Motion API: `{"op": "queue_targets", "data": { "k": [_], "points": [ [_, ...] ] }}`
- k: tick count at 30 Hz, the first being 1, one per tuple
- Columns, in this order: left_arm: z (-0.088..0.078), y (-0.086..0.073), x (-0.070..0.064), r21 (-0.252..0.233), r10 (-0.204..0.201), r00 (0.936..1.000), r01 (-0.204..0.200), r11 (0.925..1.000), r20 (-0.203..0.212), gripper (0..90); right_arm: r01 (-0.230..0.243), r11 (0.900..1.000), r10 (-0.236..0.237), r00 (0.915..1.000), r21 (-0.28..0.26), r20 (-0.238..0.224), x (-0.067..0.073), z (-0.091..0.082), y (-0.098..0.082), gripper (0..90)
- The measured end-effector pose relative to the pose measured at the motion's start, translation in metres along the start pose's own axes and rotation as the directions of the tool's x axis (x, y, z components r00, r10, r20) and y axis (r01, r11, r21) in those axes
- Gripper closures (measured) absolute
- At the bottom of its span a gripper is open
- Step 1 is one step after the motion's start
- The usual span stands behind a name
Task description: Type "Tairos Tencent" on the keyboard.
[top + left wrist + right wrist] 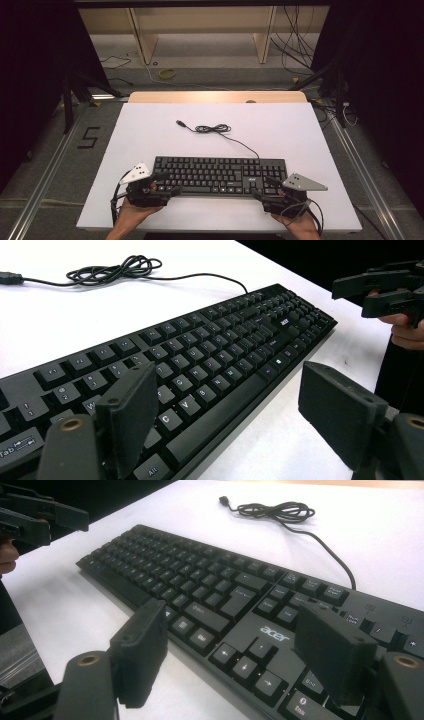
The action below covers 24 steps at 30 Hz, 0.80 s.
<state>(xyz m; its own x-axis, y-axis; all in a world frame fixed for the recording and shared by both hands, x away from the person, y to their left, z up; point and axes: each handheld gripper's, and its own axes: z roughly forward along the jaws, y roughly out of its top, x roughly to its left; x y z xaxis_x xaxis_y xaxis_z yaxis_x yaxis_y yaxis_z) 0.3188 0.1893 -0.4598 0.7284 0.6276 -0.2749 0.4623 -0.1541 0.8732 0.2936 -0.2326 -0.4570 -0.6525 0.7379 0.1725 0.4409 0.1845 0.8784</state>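
A black keyboard (220, 175) lies flat on the white table top (150, 135), its cable (215, 129) coiled loosely behind it. My left gripper (167, 183) is at the keyboard's left front corner, jaws open. In the left gripper view the keyboard (210, 355) runs between the left gripper's (227, 385) open jaws, one over the keys and one over the table in front. My right gripper (265, 189) is open at the right front corner. In the right gripper view the keyboard's (215, 585) arrow keys sit between the right gripper's (232, 620) open jaws. Nothing is held.
The white table top ends near my hands at the front edge (220, 230). A wooden strip (217, 96) borders its far side. Beyond it are the floor, loose cables (300, 45) and wooden legs. Dark stands flank the table.
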Motion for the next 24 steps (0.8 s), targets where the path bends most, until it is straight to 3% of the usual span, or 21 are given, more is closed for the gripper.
{"op": "queue_targets", "data": {
  "k": [15,24],
  "points": [
    [0.000,0.000,0.000,-0.001,-0.003,1.0000,0.003,1.0000,-0.005,23.5,-0.001,1.000,0.001,1.0000,0.001,-0.004,0.001,0.002,0.001,30.3],
    [-0.001,0.000,0.003,0.002,-0.013,0.9995,0.013,0.9999,-0.029,23.8,0.009,1.000,-0.009,0.9998,0.012,-0.021,0.008,0.013,0.008,30.5]
  ]
}}
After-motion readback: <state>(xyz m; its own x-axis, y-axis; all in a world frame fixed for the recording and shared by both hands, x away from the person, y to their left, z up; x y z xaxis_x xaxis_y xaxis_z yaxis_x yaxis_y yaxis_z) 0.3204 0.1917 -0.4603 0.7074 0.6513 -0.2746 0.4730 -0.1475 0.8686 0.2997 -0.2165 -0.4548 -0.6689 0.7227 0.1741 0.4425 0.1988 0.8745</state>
